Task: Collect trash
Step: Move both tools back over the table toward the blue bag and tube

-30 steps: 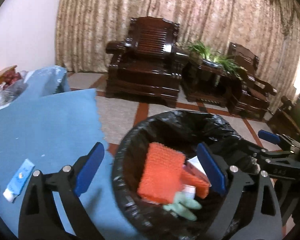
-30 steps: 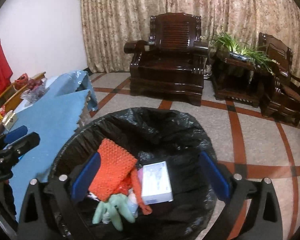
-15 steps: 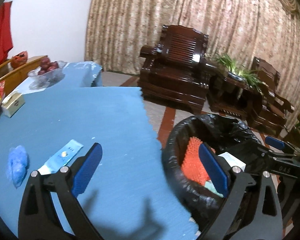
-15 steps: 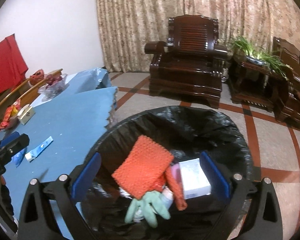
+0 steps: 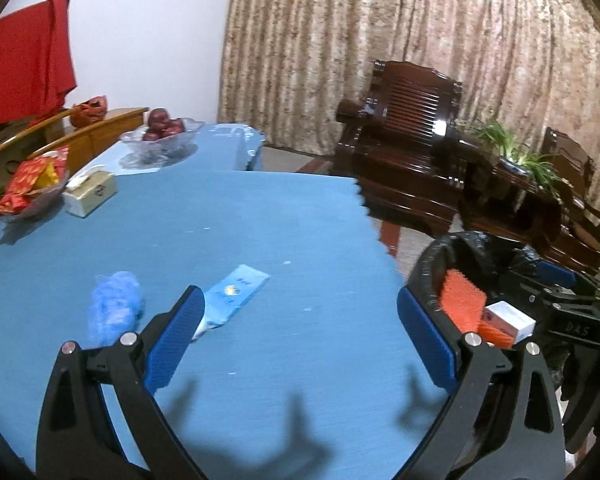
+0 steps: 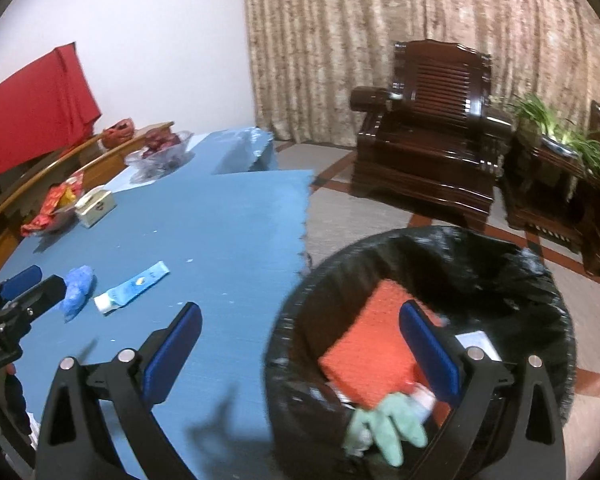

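A light-blue flat tube [image 5: 232, 295] [image 6: 134, 287] and a crumpled blue wad [image 5: 114, 307] [image 6: 76, 286] lie on the blue tablecloth [image 5: 240, 224]. My left gripper [image 5: 296, 322] hovers open over the cloth, its left fingertip just in front of the tube. The black-lined bin [image 6: 428, 276] [image 5: 460, 256] stands beside the table and holds an orange mesh pad [image 6: 374, 344], a white box [image 5: 510, 318] and a green glove [image 6: 388, 428]. My right gripper [image 6: 300, 344] is open and empty, straddling the bin's near-left rim.
At the table's far left stand a tissue box [image 5: 90, 194], a dish of red packets [image 5: 28, 188] and a glass bowl of red fruit [image 5: 162, 134]. Dark wooden armchairs [image 5: 404, 164] and a plant [image 5: 516, 152] stand behind on the tiled floor.
Both grippers have swung left, away from above the bin toward the table. The tube and blue wad now lie close in front of the left gripper. Both stay open.
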